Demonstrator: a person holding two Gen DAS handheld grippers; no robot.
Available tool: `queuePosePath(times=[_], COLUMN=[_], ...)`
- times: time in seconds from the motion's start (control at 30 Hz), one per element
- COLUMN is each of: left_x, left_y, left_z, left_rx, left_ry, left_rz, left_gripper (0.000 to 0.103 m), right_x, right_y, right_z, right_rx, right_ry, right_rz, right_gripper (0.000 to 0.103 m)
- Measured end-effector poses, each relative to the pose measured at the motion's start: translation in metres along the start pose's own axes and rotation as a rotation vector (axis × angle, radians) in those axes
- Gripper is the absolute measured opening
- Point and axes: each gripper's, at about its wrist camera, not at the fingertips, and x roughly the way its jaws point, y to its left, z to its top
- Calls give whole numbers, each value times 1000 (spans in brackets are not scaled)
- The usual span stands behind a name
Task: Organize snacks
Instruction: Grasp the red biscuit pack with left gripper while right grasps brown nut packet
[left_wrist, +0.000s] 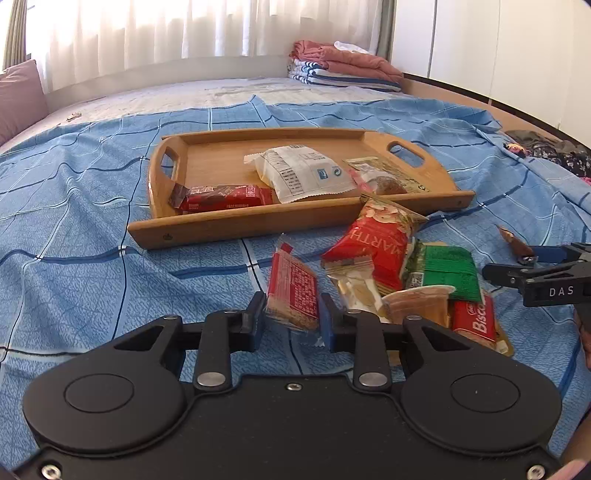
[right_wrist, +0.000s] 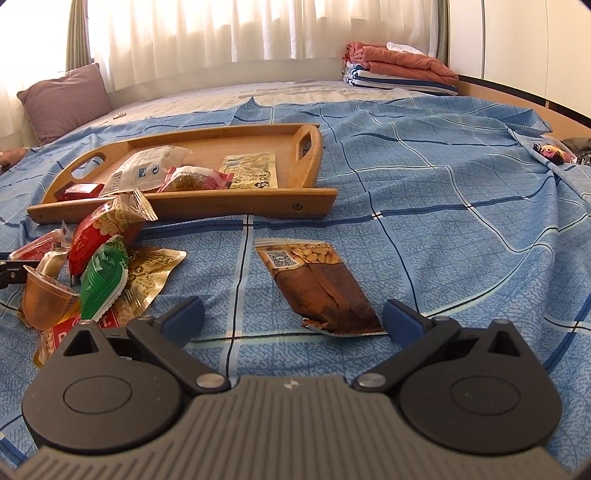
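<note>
A wooden tray (left_wrist: 258, 221) with cut-out handles at both short ends and a low raised rim is set on a blue checked bedspread (left_wrist: 92, 206) of crinkled weave, its long side facing the cameras. Inside it four packets are seen: a glossy dark-red bar wrapper (left_wrist: 225, 197) at the near left, lying along the front rim; a white crimped-edge pouch (left_wrist: 303, 175) printed with a table, in the middle; a pink-edged packet (right_wrist: 192, 179) just right of it; and a flat yellowish sachet (right_wrist: 251, 171) nearest the right handle. In front of the tray a loose heap of snacks is noted — a red foil bag (left_wrist: 373, 243) propped against the tray's front edge, a green ridged packet (left_wrist: 447, 271), a clear-film packet (left_wrist: 354, 286), a translucent amber jelly cup (left_wrist: 421, 302) and a red biscuit pack (left_wrist: 474, 321). The left gripper (left_wrist: 291, 319) is closed on a slim red-and-tan wafer packet (left_wrist: 293, 290) at the heap's left side, its blue pads pressed on the packet's near end; the packet's long axis runs away from the camera toward the tray. The right gripper (right_wrist: 293, 319) is held with jaws spread wide above a flat brown nut pouch (right_wrist: 317, 288) lying alone on the bedspread, well apart from the heap — its long axis running from the jaws toward the tray, and neither pad seen touching it.
</note>
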Motion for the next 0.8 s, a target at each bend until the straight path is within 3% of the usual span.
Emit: queuePosePath(times=[0.03,0.1,0.17,0.27,0.4,0.53,0.67,0.8], left_x=[-1,-3,-6,-11,-18,-16,-10,-3], left_y=[0,2,4,6,6,1,-6,-10], left_z=[0,2,4,7,8,7,4,4], left_rx=[-8,-30,-49,-49,-24,27,70,94], left_ry=[3,11,11,-6,-37,-47,-56,-49], left_rz=[-4,-14,-14,-4,40,71,107,111], left_gripper=[24,7,7,7,13,17,33,39], right_x=[-2,-6,-10,-16,-22,-19,-5,7], right_y=[-1,-4,-8,-17,-21,-24,-22,-12], right_z=[0,2,6,11,17,23,27,24], right_rx=[7,19,47,114,128,119,119,104], right_ry=[-2,-5,-3,0,-34,-72,-45,-10], right_rz=[11,45,72,110,94,12,-2,-21], right_gripper=[102,96,83,74,74,84,85,85])
